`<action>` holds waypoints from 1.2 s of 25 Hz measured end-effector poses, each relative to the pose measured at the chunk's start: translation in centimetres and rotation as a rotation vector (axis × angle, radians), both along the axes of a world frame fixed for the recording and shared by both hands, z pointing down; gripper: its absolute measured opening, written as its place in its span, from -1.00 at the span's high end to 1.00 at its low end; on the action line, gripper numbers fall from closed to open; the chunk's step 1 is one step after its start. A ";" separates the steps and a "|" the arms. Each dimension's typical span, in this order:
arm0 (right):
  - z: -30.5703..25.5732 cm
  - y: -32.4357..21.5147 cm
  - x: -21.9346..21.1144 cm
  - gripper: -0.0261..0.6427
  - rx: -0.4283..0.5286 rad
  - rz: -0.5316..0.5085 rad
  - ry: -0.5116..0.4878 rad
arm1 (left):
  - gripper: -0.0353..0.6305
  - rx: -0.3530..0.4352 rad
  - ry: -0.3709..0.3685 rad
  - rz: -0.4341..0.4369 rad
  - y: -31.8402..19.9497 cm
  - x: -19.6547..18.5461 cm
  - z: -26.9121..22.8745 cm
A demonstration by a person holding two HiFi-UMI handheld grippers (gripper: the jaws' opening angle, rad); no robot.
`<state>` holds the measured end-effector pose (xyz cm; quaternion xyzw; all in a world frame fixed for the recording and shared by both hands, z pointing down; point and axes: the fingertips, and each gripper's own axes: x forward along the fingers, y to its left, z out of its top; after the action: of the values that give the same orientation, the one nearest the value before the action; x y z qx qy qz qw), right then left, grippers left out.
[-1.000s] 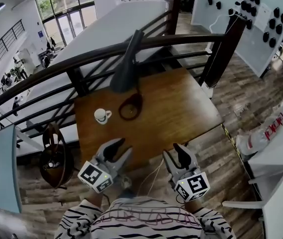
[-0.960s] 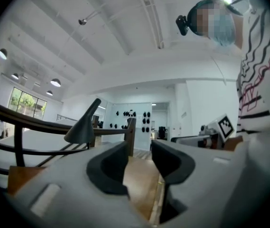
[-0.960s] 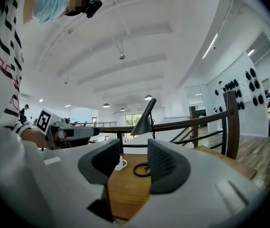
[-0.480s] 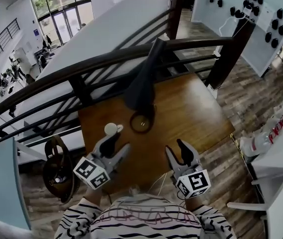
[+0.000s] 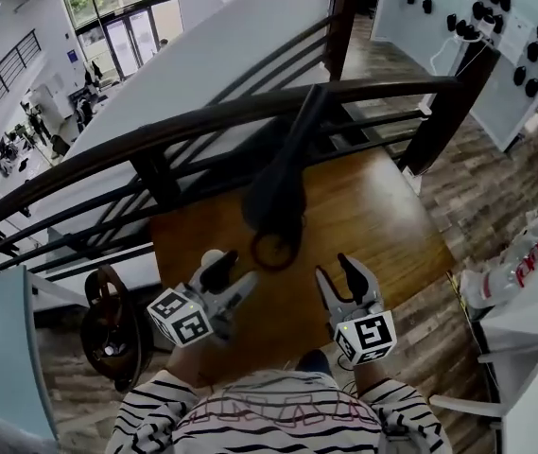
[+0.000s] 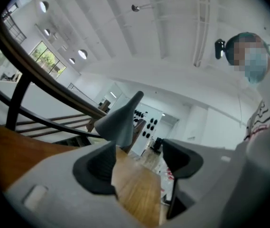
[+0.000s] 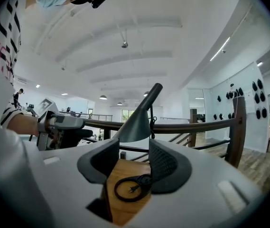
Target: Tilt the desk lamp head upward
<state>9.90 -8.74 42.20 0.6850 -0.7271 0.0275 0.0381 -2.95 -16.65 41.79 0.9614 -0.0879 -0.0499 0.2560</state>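
Hovering near the desk lamp (image 5: pixel 276 192), the left hand-held gripper (image 5: pixel 231 267) and right hand-held gripper (image 5: pixel 337 272) have just been opening, both empty.

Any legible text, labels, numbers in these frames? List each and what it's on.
No text reads clearly.
Red print on the white bundle at right: too blurred to read.
Cubes on the left gripper and right gripper: marker patterns, no words; both sets of jaws have just been opening, empty.
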 end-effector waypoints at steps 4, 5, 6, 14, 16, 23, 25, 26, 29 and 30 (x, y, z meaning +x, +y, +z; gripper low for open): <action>1.6 -3.0 2.4 0.38 -0.033 -0.081 0.008 | -0.05 -0.094 0.028 -0.048 -2.1 2.6 1.5; 1.9 -3.5 2.8 0.38 -0.043 -0.106 0.012 | -0.06 -0.115 0.032 -0.063 -2.4 3.1 1.7; 2.3 -4.0 3.2 0.38 -0.050 -0.130 0.018 | -0.06 -0.135 0.034 -0.079 -2.8 3.5 2.0; 4.8 -9.3 7.2 0.38 -0.094 -0.246 0.070 | -0.09 -0.227 0.054 -0.144 -6.2 8.5 3.8; 5.6 -10.7 8.0 0.38 -0.108 -0.256 0.070 | -0.09 -0.241 0.056 -0.149 -7.0 9.8 4.0; 7.6 -13.9 8.7 0.38 -0.114 -0.300 0.069 | -0.09 -0.238 0.116 -0.172 -8.0 11.2 3.1; 8.0 -14.5 8.9 0.39 -0.111 -0.309 0.069 | -0.09 -0.225 0.126 -0.176 -8.0 11.2 2.8; 8.2 -14.8 8.9 0.39 -0.113 -0.313 0.069 | -0.09 -0.224 0.127 -0.176 -8.0 11.2 2.8; 8.5 -15.7 9.2 0.39 -0.111 -0.319 0.077 | -0.09 -0.232 0.134 -0.178 -7.9 11.2 2.7; 8.6 -16.0 9.3 0.39 -0.107 -0.319 0.081 | -0.09 -0.236 0.136 -0.179 -7.9 11.2 2.8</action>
<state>19.25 -24.76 50.81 0.5584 -0.8220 0.0319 0.1077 8.25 -24.59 44.59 0.9074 -0.1609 -0.1269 0.3669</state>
